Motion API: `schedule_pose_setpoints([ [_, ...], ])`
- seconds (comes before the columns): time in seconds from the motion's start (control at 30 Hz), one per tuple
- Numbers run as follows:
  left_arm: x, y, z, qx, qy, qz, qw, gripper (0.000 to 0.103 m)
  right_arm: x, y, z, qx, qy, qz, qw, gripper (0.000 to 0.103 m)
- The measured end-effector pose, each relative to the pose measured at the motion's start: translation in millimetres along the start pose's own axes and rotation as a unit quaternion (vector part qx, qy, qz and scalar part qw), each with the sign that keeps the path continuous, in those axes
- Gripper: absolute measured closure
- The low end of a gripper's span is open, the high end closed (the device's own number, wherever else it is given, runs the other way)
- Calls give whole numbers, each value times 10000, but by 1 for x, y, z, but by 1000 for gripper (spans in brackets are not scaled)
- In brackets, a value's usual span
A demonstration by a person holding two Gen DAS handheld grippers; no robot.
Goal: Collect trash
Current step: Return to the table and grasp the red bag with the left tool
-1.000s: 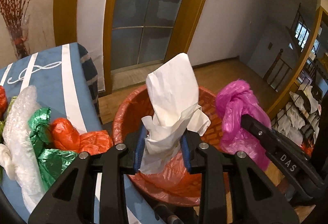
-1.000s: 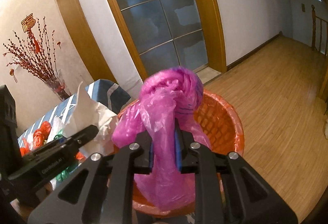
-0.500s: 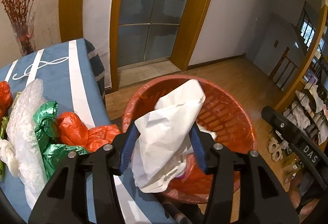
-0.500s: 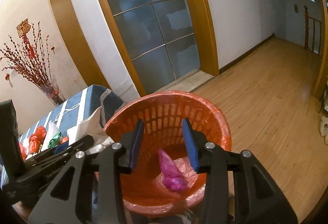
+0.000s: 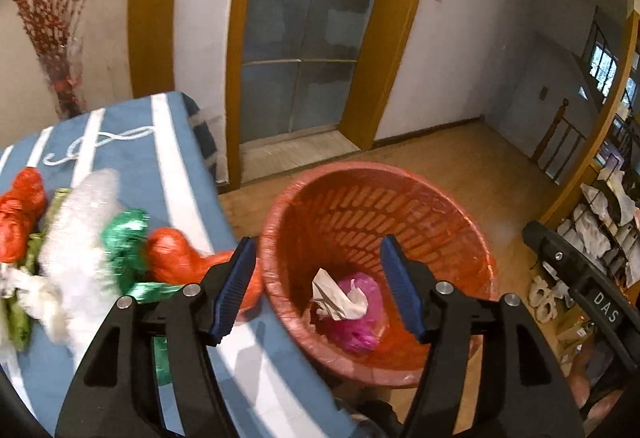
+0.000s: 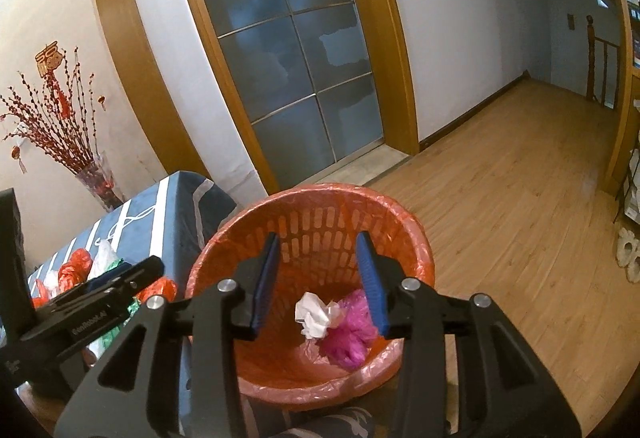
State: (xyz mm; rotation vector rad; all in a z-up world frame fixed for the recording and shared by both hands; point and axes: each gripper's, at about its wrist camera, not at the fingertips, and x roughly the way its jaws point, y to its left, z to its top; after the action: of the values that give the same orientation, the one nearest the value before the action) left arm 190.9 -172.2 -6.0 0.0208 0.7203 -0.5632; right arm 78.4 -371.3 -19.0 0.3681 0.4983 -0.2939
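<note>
Now both wide-spread, empty: left hand-held gripper (image 5: 318, 270), right hand-held gripper (image 6: 320, 270) (arm lettered "DAS") over the basket (image 6: 416, 238).

Glass door (image 6: 296, 49), red-branch vase (image 6: 96, 177), wood floor (image 6: 500, 189).

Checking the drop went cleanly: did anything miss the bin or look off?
Nothing stands out. The white paper and pink bag lie inside the orange basket, none on its rim or the floor.

Soft dim indoor light, fisheye bending at dark corners, motion blur on table trash (image 5: 80, 238)
</note>
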Motion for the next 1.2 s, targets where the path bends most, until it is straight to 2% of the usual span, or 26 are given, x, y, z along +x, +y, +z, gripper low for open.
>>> schedule_pose_setpoints([
  [0.27,-37,35,-9,1,-337,630,9974,34,-12,34,-5,-293,-5,206,9994,63],
  [0.5,-75,92,-23,-322,-562,1265,9899,30,-14,81,-20,-633,136,539,9964,63],
  [0.63,-100,141,-33,-659,-676,1784,9794,26,-11,112,-35,-773,280,790,9935,57],
  [0.77,-127,194,-48,-990,-783,2432,9617,21,-6,151,-51,-999,444,1031,9886,55],
  [0.93,-148,256,-63,-1446,-744,2941,9418,14,0,191,-70,-1268,650,1241,9820,54],
  [1.03,-149,279,-70,-1572,-681,3074,9360,12,4,211,-79,-1398,744,1315,9786,54],
  [1.2,-133,303,-68,-1640,-430,3066,9366,12,11,233,-87,-1518,884,1391,9746,54],
])
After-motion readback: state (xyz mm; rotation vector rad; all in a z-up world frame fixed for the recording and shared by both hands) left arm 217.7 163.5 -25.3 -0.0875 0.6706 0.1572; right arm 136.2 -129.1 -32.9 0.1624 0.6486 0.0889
